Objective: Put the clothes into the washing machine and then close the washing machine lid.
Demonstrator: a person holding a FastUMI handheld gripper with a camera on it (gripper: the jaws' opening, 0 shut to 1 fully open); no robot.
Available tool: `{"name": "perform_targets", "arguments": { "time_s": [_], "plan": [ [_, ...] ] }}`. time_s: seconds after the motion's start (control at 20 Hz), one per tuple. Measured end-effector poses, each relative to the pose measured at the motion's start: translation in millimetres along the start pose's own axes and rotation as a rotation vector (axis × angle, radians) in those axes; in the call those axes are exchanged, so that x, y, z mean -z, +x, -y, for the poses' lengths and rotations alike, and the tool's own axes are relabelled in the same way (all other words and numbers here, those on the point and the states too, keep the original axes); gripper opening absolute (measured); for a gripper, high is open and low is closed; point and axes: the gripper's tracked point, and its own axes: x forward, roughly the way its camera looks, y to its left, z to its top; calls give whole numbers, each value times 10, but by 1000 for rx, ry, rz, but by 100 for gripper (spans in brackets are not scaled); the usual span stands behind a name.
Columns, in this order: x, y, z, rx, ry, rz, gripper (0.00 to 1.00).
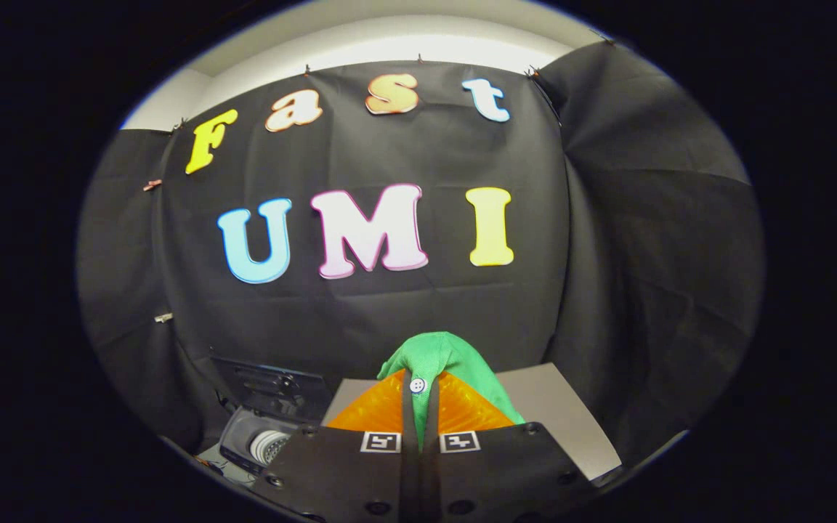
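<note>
My gripper (pixel 419 396) is shut on a green garment (pixel 447 359) with a white button, pinched between both fingers. The cloth bunches up above the fingertips and drapes over the right finger. I hold it lifted above the table. Down to the left of the fingers stands a small washing machine (pixel 259 443) with its dark lid (pixel 273 388) raised, and the pale drum opening shows below the lid.
A grey table top (pixel 564 418) lies beyond and to the right of the fingers. Black cloth walls close the booth behind and on both sides.
</note>
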Motion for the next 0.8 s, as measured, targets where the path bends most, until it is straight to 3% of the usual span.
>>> {"name": "perform_targets", "arguments": {
  "time_s": [0.35,0.8],
  "plan": [
    [-480,-95,-1044,-207,28,126,5],
    [172,36,-2582,-504,-29,23,5]
  ]
}}
